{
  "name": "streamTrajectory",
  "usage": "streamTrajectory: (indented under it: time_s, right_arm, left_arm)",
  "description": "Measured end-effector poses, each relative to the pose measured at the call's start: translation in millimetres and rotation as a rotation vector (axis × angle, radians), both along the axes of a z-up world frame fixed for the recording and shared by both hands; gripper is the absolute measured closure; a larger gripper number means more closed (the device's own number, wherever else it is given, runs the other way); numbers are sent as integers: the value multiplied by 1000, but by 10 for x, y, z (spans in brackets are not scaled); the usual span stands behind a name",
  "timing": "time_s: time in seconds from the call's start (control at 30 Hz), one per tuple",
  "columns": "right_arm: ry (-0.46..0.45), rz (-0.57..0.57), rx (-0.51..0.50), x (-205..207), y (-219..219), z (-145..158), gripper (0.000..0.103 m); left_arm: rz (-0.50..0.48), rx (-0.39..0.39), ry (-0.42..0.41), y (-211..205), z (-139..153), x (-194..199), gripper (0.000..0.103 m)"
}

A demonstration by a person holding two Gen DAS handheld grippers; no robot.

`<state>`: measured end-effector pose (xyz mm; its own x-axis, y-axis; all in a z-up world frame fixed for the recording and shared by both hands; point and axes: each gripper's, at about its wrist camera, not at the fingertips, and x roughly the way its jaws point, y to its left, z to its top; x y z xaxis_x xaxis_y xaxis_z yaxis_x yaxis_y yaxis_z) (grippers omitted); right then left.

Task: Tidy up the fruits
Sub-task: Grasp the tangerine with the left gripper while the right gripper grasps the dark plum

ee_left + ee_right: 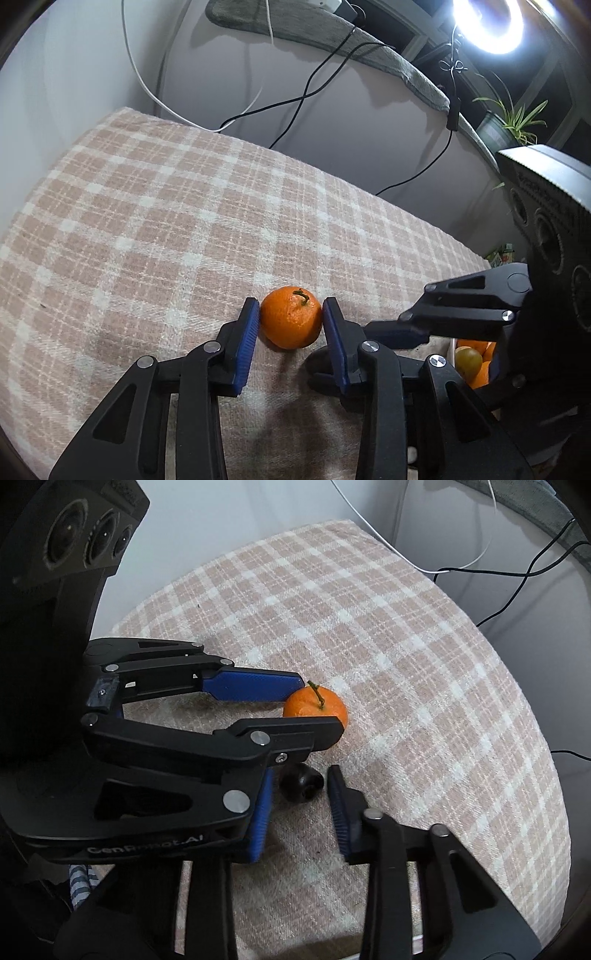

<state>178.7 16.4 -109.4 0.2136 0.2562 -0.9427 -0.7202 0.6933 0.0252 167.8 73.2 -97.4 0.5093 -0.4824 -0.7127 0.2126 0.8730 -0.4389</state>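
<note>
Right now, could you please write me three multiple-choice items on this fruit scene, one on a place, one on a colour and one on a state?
1. Where does the tangerine lie?
A. On the checked cloth
B. In a basket
C. On a shelf

2. What colour is the small round fruit in front of the right gripper?
A. Yellow
B. Dark, almost black
C. Red

3. How does the left gripper stand to the tangerine?
A. Shut, far from it
B. Lifting it high above the cloth
C. One finger at each side of it, while it rests on the cloth

Answers:
1. A, as the left wrist view shows it sitting on the plaid fabric.
2. B, as the right wrist view shows it very dark.
3. C, as the blue pads flank the fruit, though firm contact cannot be told.
</note>
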Motion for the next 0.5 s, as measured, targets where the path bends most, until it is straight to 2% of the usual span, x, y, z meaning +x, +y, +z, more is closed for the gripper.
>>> streamTrajectory:
  time_s: [0.23, 0.5]
  right_arm:
    - [8, -3, 10, 20, -5, -11, 78]
    - [3, -7, 40, -89, -126, 112, 78]
  left_arm:
    - [9, -1, -4, 15, 6, -28, 70]
    - [23, -10, -12, 46, 52, -109, 70]
